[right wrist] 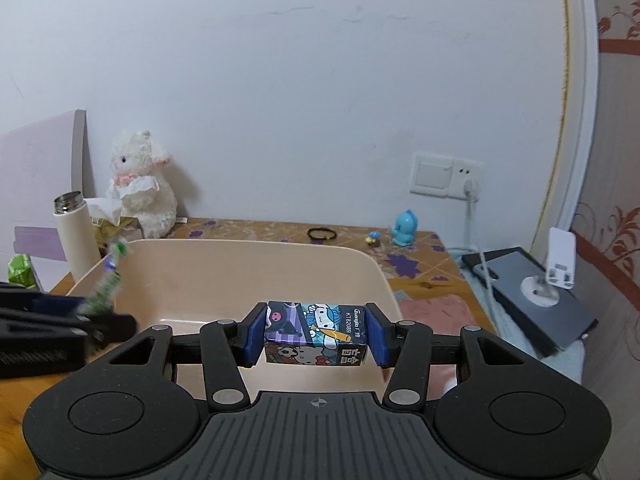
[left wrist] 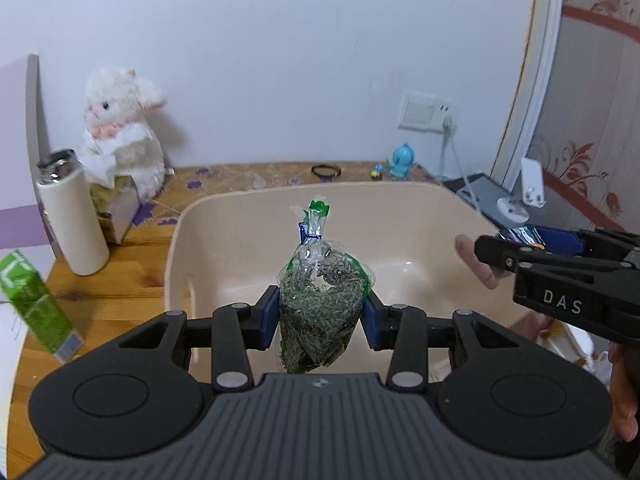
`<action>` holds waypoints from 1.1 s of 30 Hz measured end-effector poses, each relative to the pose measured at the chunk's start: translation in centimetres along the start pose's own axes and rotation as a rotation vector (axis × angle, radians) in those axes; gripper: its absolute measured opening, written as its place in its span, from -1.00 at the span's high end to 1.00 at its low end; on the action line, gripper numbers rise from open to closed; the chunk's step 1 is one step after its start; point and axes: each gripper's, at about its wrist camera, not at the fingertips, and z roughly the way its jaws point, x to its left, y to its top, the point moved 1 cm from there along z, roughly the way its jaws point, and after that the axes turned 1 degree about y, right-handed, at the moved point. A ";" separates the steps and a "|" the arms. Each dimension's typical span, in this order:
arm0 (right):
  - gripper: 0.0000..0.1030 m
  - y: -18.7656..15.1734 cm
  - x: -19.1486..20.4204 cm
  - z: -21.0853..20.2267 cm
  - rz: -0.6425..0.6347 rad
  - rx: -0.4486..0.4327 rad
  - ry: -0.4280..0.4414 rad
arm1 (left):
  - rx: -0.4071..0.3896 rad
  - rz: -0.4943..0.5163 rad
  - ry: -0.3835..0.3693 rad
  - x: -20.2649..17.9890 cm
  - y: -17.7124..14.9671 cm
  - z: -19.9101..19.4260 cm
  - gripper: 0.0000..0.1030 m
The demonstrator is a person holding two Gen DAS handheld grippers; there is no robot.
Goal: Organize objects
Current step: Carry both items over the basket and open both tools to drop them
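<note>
My left gripper (left wrist: 322, 320) is shut on a clear bag of dried green herbs (left wrist: 320, 304), tied at the top, and holds it above the beige plastic bin (left wrist: 400, 208). My right gripper (right wrist: 316, 336) is shut on a small cartoon-printed box (right wrist: 316, 334) over the bin's near right rim (right wrist: 384, 280). The right gripper also shows at the right of the left wrist view (left wrist: 532, 248), and the left gripper with its bag shows blurred at the left of the right wrist view (right wrist: 100, 304).
On the wooden table: a white thermos (left wrist: 72, 216), a green carton (left wrist: 36, 304), a tissue box (left wrist: 116, 200), a white plush lamb (left wrist: 124, 132), a black hair tie (left wrist: 326, 171), a blue figurine (left wrist: 402, 160). A phone and a stand (right wrist: 560, 276) lie right.
</note>
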 end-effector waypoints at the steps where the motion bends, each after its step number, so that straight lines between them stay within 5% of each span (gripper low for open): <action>1: 0.04 0.0 0.1 0.7 -0.003 0.010 0.000 | 0.012 0.002 0.009 -0.1 0.1 0.8 0.14; 10: -0.08 -1.4 1.1 6.1 -0.045 0.145 -0.008 | 0.124 0.055 0.084 -1.1 -0.7 6.1 0.10; 13: -0.22 -1.8 1.1 6.5 -0.062 0.166 -0.037 | 0.125 0.048 0.065 -1.3 -0.6 5.8 -0.19; 17: -0.34 -1.1 0.9 5.0 -0.057 0.131 -0.044 | 0.071 0.041 0.098 -1.4 -0.1 3.8 -0.37; 24: -0.68 -0.5 -0.1 0.8 -0.034 0.067 -0.056 | 0.023 0.040 0.106 -1.9 -0.1 0.3 -0.42; 33: -0.80 -2.8 -0.5 -4.1 -0.044 0.053 -0.098 | 0.023 0.044 0.079 -3.2 -2.8 -3.1 -0.44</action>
